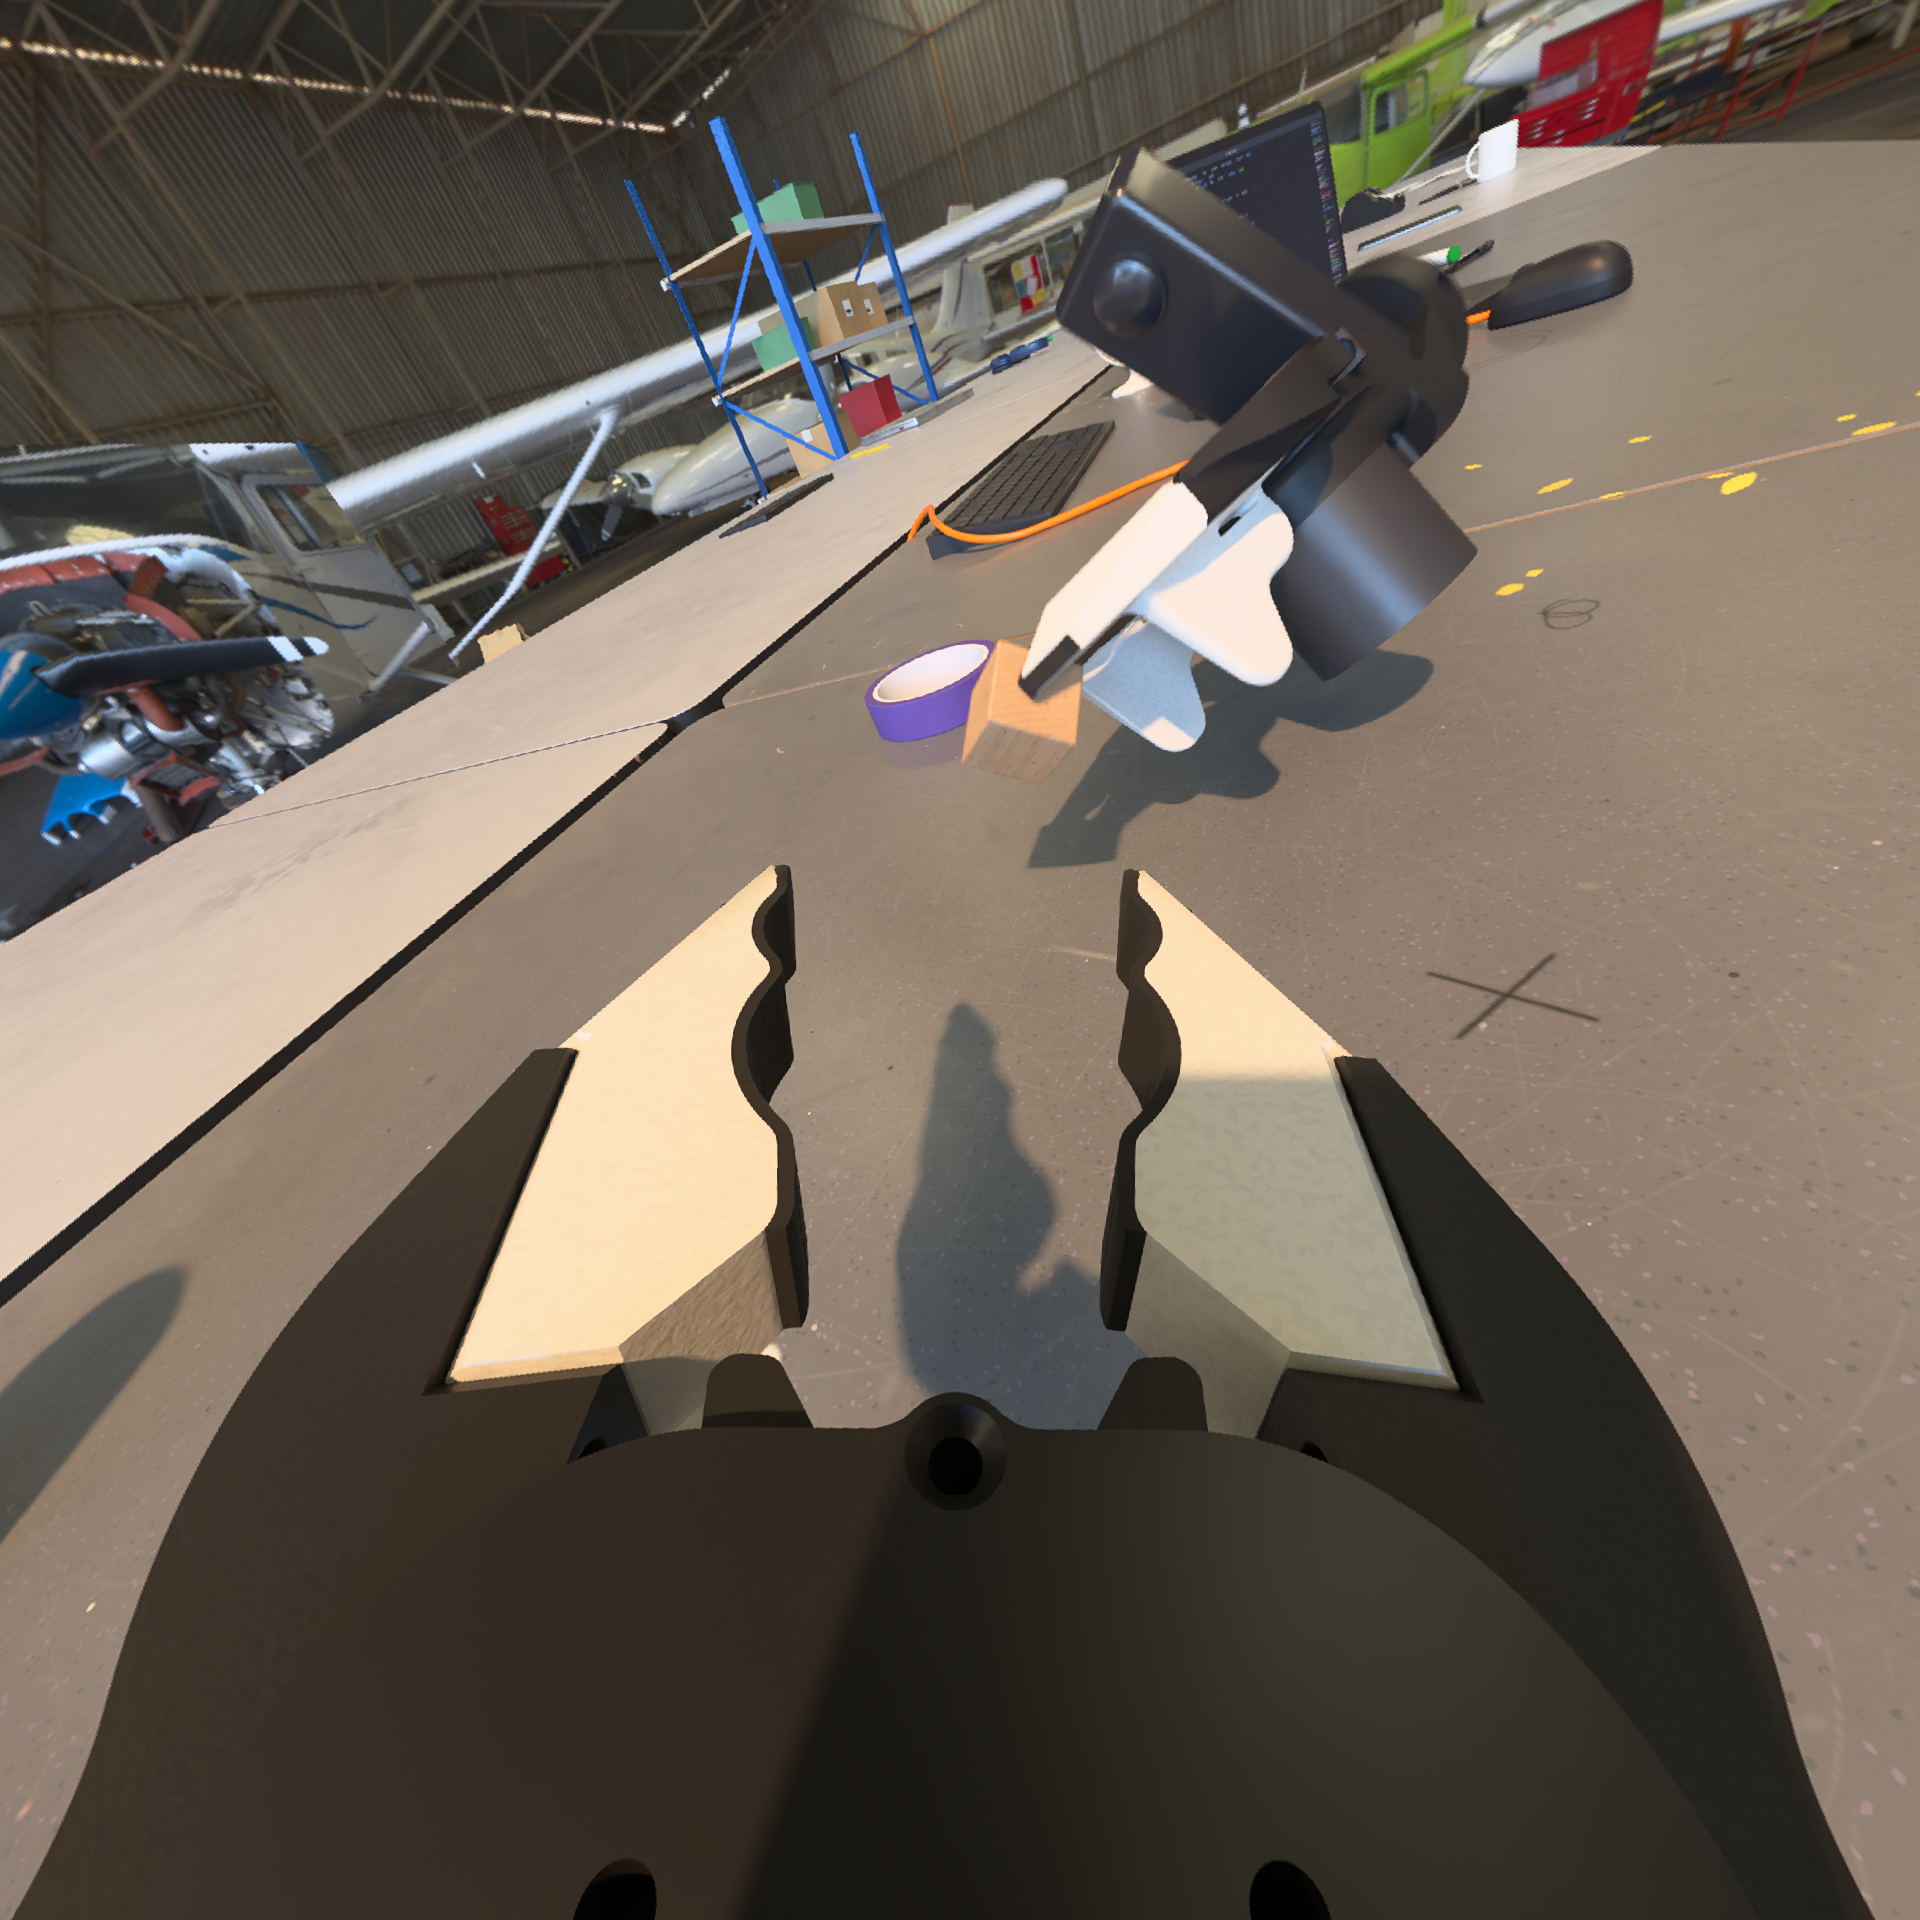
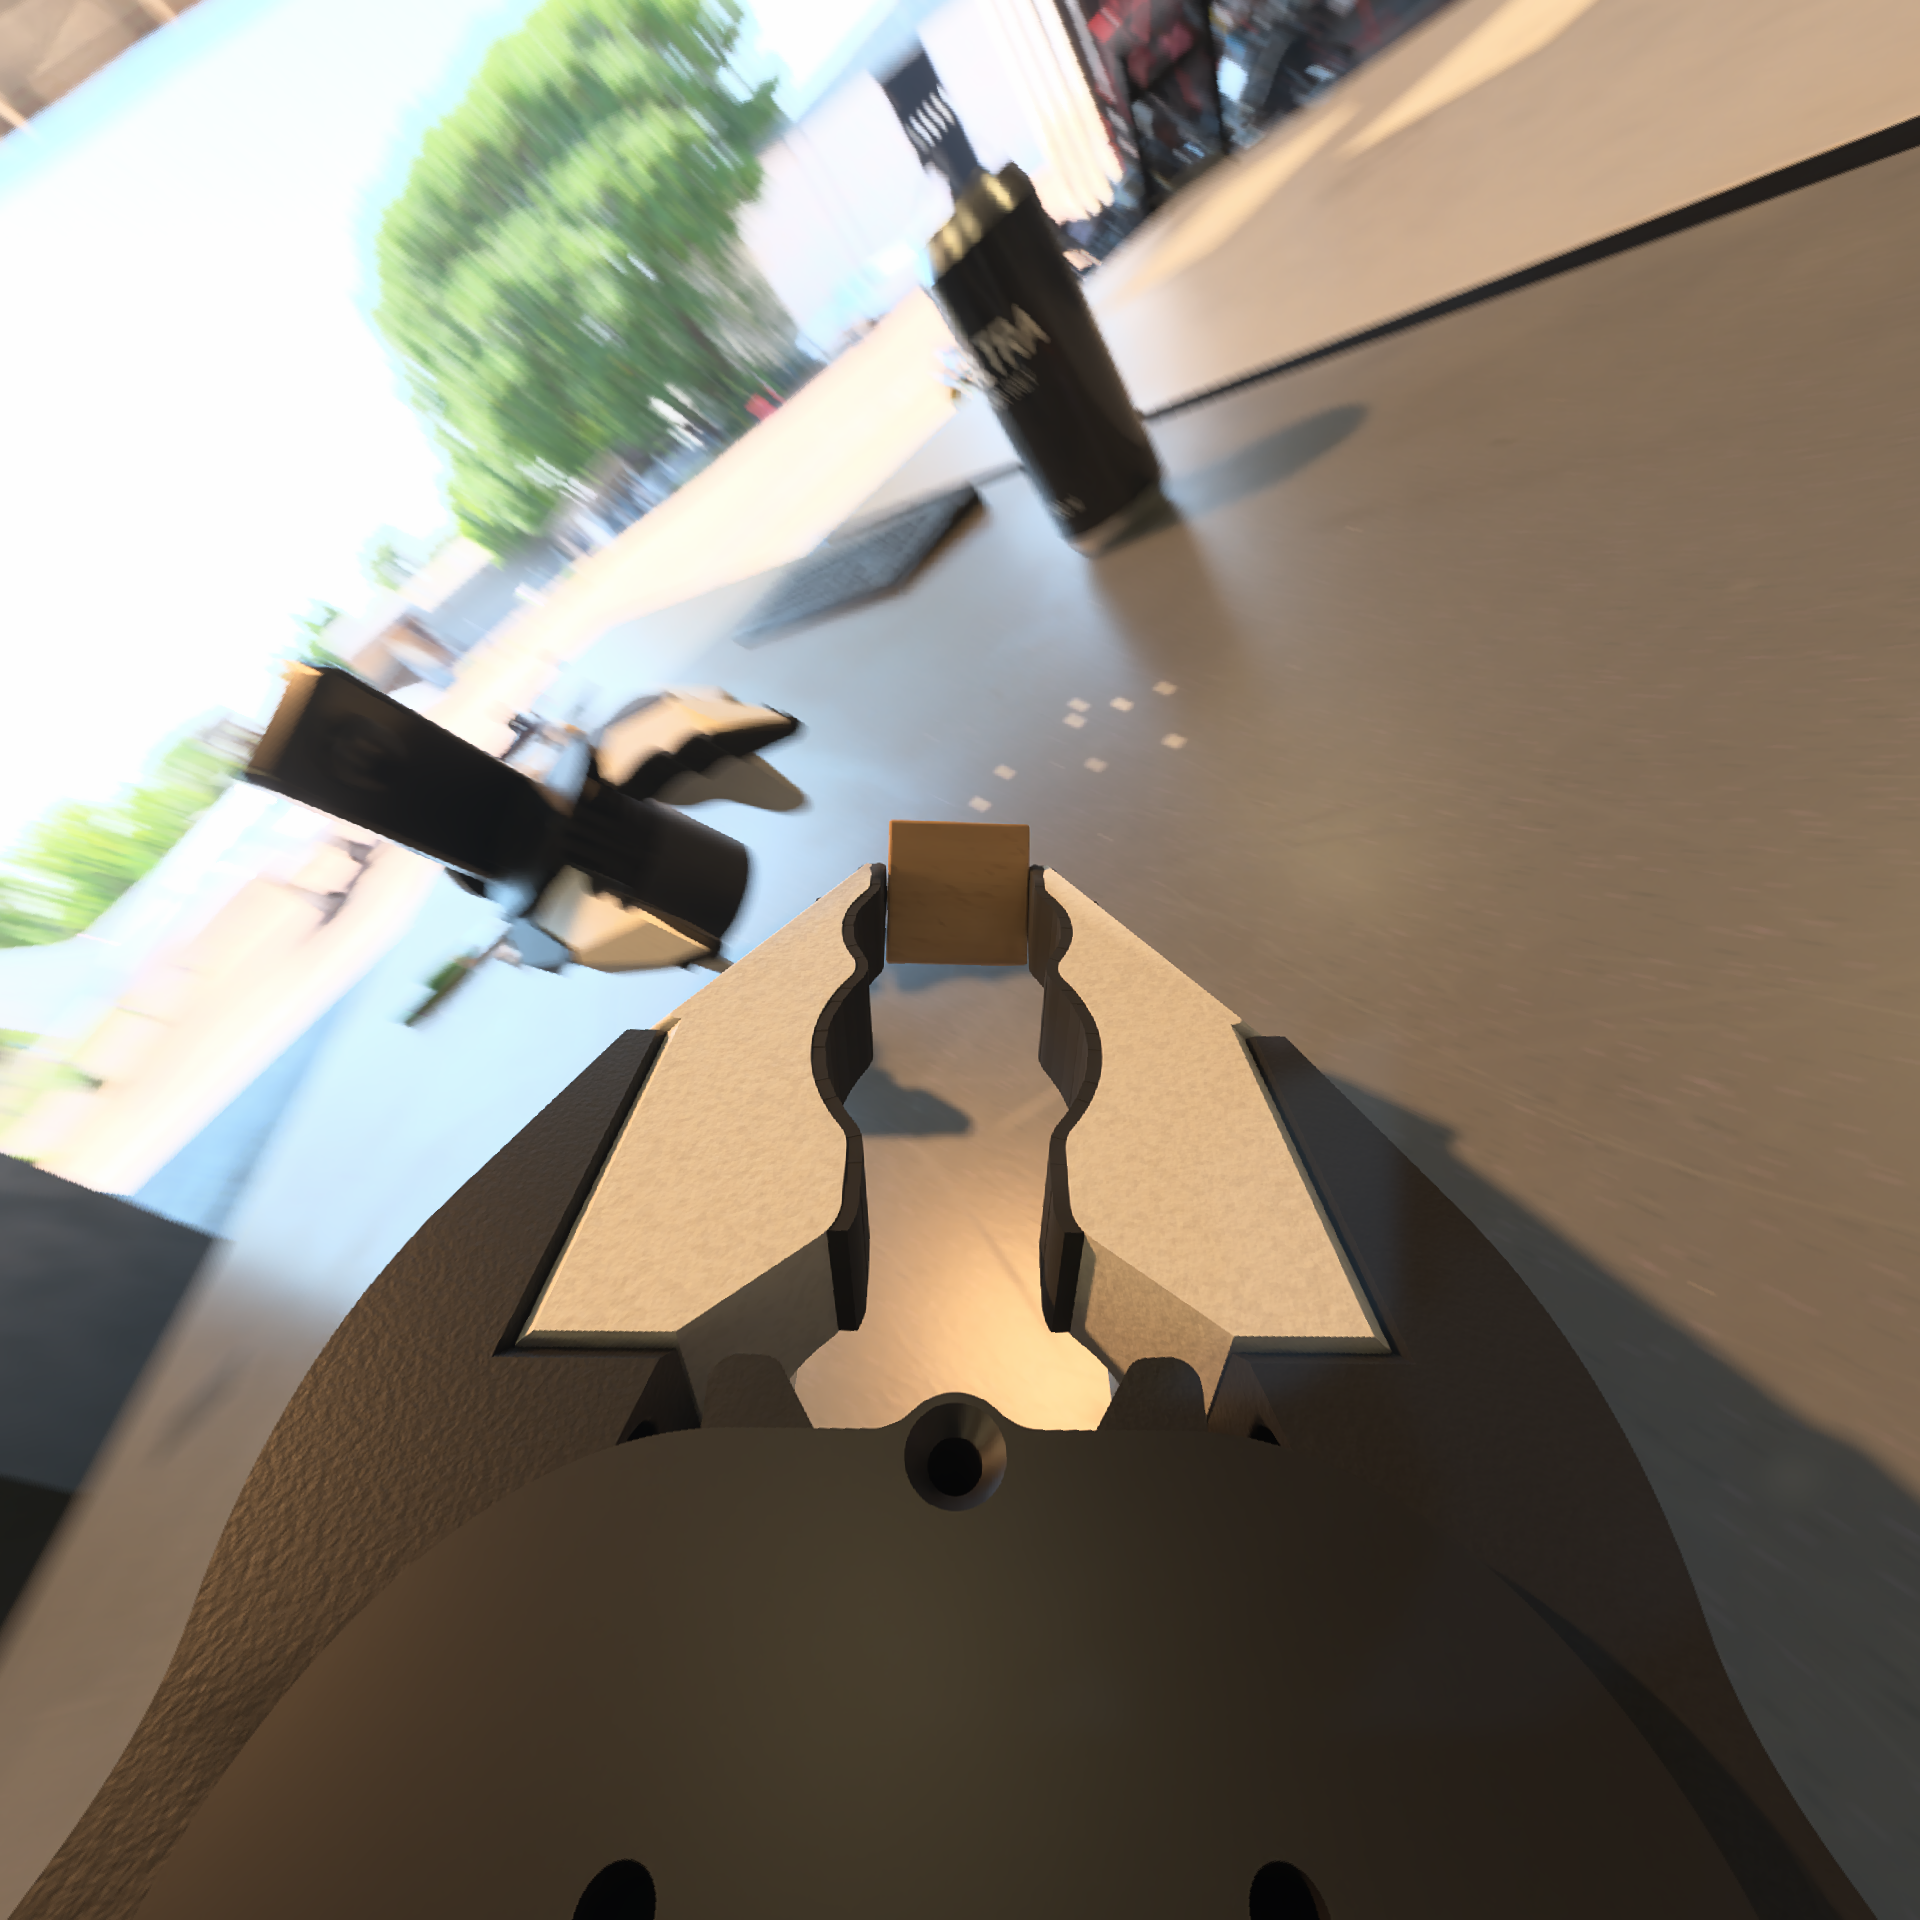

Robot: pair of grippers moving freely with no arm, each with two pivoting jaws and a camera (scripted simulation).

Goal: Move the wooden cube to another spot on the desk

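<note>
The wooden cube (image 1: 1013, 727) is a small light-brown block on the grey desk (image 1: 1351, 1039), tilted, right beside a purple tape roll. My right gripper (image 1: 1081, 696) reaches down to it from the right and is shut on it. In the right wrist view the cube (image 2: 958, 896) sits clamped between the two fingertips of my right gripper (image 2: 958, 873). I cannot tell whether the cube touches the desk. My left gripper (image 1: 956, 878) is open and empty, low over the desk well short of the cube. It also shows in the right wrist view (image 2: 795, 758), off to the left.
The purple tape roll (image 1: 928, 691) touches or nearly touches the cube's left side. A keyboard (image 1: 1034, 478), an orange cable (image 1: 1049, 525), a monitor (image 1: 1262, 177), a mouse (image 1: 1564, 281) and a white mug (image 1: 1496, 151) lie beyond. A black can (image 2: 1044, 364) stands farther off.
</note>
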